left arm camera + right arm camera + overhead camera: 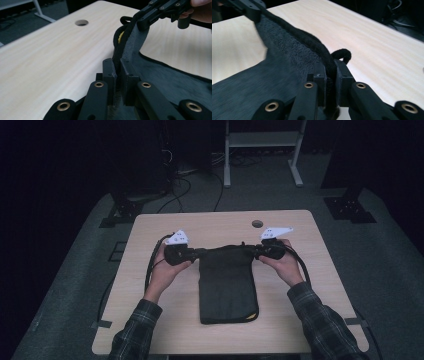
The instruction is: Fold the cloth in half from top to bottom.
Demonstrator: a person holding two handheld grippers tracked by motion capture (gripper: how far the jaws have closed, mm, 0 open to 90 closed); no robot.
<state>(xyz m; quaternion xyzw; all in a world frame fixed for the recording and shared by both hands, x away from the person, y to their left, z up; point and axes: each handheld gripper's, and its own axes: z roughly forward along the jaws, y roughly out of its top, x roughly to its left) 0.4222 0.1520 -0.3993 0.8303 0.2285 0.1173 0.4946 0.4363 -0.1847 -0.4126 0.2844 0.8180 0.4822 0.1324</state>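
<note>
Wooden table (pixel 150 320) (round hole) bears dark towel (pixel 227 290).

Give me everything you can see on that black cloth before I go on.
The black cloth is a dark, fleecy-looking towel, folded into a long rectangle on the wooden table. A thick black hem runs along its far edge, with a small loop near the right gripper. Yellow shows at the near right corner. The left gripper and the right gripper are each shut on a far corner, holding that edge raised and stretched between them, while the near part lies flat on the table.
</note>
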